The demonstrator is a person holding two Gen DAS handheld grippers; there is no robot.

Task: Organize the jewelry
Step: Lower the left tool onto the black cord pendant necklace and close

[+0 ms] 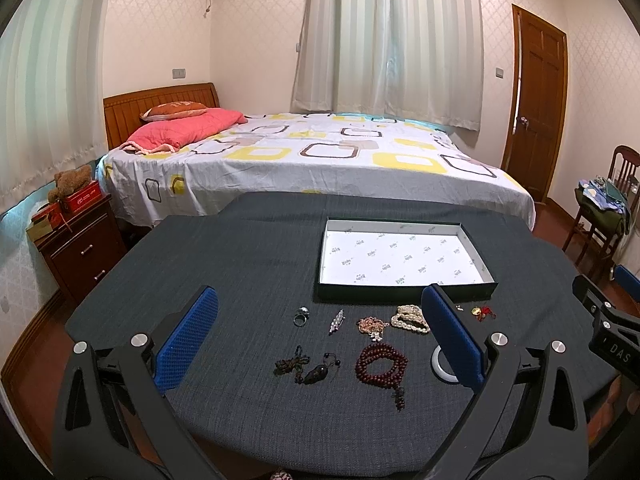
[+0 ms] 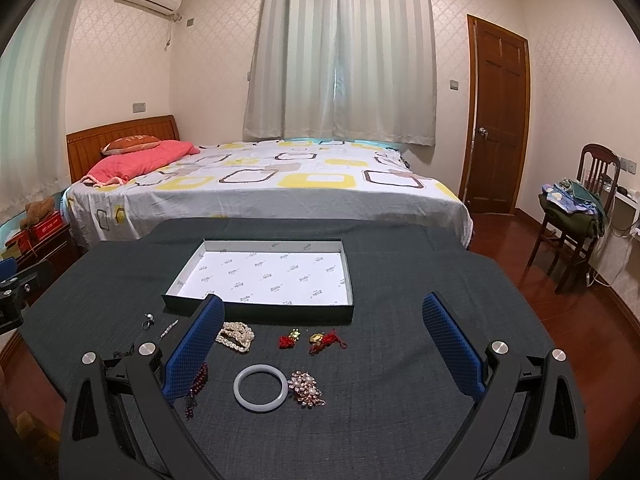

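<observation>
Jewelry is spread out on the dark grey cloth of the table (image 1: 248, 264), all of it loose in front of the tray, nothing picked up.

Left wrist view, bottom of the frame: the left gripper (image 1: 320, 332) sits with its blue pads wide apart, holding nothing. Right between them in the lower middle are the dark red bead bracelet (image 1: 382, 364) and, just left of it, a dark cord necklace (image 1: 306, 364). A bit higher up there's a silver ring (image 1: 301, 315), a small crystal pin (image 1: 337, 321), a pinkish bead cluster (image 1: 371, 325) and the pearl strand (image 1: 410, 318), in a rough row.

Right wrist view: the right gripper (image 2: 324, 336) is also spread open and empty. In the lower centre is the white jade bangle (image 2: 261, 388), with a rose gold brooch (image 2: 307, 389) touching or just beside its right edge. Above those, two red knot charms (image 2: 316, 340) lie side by side, the pearls to their left.

Behind the whole lot, mid-frame, is the shallow tray (image 2: 256, 314) with a white printed liner. Past the table, the bed (image 2: 260, 184) and, at the right, a wooden door (image 2: 500, 120).
</observation>
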